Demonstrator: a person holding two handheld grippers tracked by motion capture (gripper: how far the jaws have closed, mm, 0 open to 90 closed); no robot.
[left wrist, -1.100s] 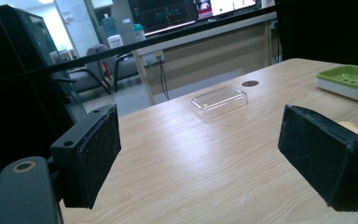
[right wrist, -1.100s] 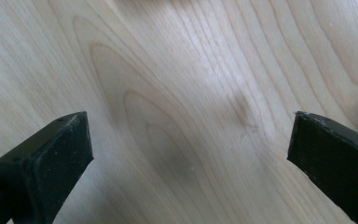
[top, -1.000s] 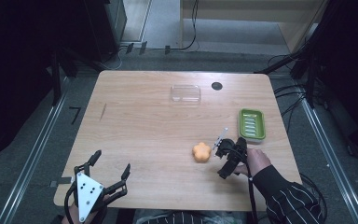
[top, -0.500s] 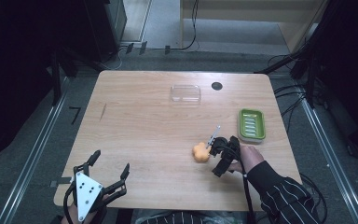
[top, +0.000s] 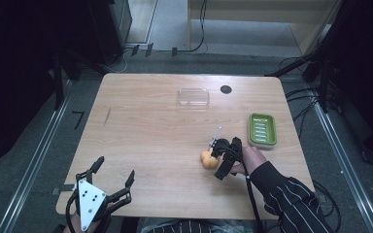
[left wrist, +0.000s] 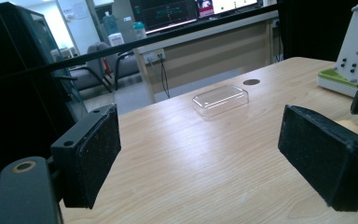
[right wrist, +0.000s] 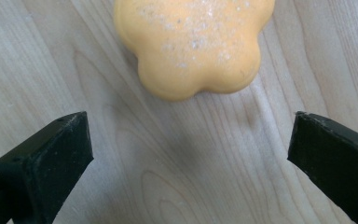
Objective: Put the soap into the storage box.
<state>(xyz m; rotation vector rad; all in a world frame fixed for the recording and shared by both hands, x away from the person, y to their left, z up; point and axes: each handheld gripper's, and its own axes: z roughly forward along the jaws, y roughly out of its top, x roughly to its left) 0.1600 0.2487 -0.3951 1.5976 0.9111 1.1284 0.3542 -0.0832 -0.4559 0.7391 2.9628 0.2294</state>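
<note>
The left hand-held gripper (top: 112,178) sits low at the near left, jaws spread wide apart. The right hand-held gripper (top: 217,158), held by a hand (top: 252,159) in a striped sleeve (top: 291,204), points down-left, jaws wide apart.

I see the surface (top: 145,141) as pale wood, visible grain, smooth with a soft sheen. Orange flower-shaped soap (right wrist: 193,44) looks matt, waxy, speckled with pale flecks on top. Clear lid (left wrist: 220,99) is glossy transparent plastic. Green dish (top: 262,129) is ribbed plastic, slight shine. My left gripper (left wrist: 200,154) has black pads, rough and grainy, matt. My right gripper (right wrist: 191,158) looks like smooth matt black plastic.
</note>
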